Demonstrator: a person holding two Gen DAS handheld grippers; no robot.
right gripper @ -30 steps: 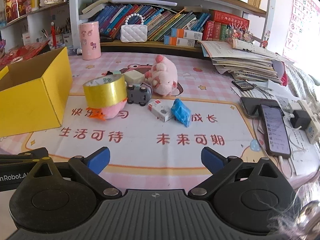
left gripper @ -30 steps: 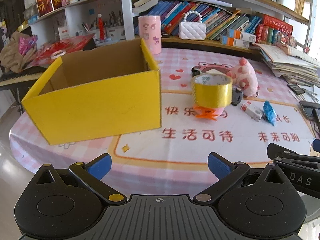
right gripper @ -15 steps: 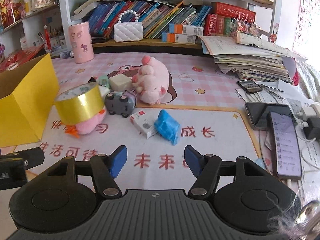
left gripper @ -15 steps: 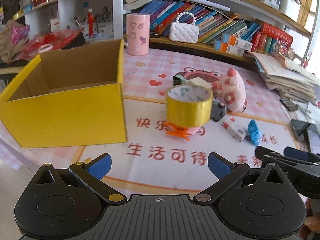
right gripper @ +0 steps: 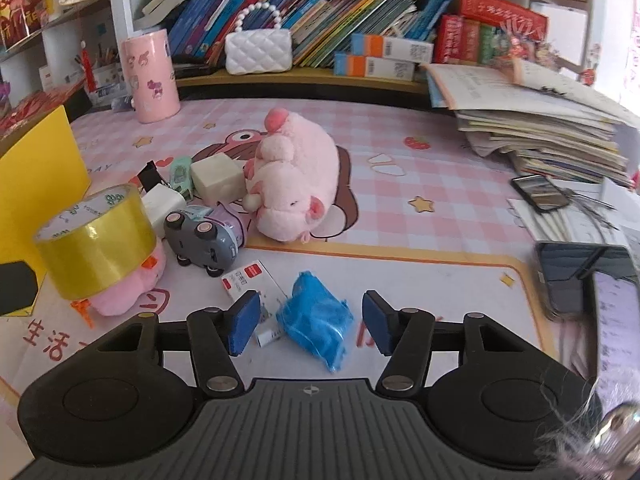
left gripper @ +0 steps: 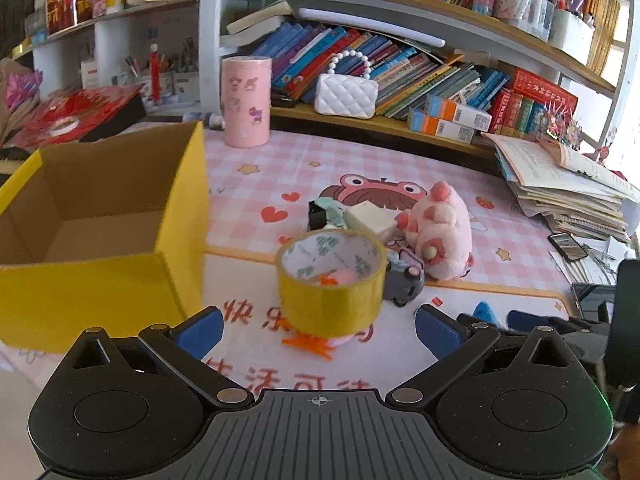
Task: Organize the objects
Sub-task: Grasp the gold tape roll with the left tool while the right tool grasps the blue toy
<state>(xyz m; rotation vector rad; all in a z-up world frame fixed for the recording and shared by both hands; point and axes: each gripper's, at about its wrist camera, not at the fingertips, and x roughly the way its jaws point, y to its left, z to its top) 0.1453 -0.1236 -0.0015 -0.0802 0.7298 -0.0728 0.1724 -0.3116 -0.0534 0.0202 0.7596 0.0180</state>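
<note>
Left wrist view: left gripper (left gripper: 318,326) spread wide, holding nothing, blue pads either side of the yellow tape roll (left gripper: 331,280), which sits atop a small pink toy with orange feet (left gripper: 310,346). Left of the tape roll, an open yellow cardboard box (left gripper: 100,240), inside bare. Behind the tape roll, a grey toy car (left gripper: 402,284), a cream cube (left gripper: 370,220), a black binder clip (left gripper: 319,216) and a pink plush pig (left gripper: 440,232). Far behind, a pink canister (left gripper: 246,102) and white quilted purse (left gripper: 346,96) before shelved books. Red Chinese characters printed on the table mat (left gripper: 248,184). Right wrist view: right gripper (right gripper: 310,320) open, empty, pads flanking a crumpled blue packet (right gripper: 316,320); touching it on the left, a small white-and-red carton (right gripper: 250,284), print too small to read. Right of the packet, phones (right gripper: 576,280) and stacked papers (right gripper: 540,120), barely visible from the left wrist.
</note>
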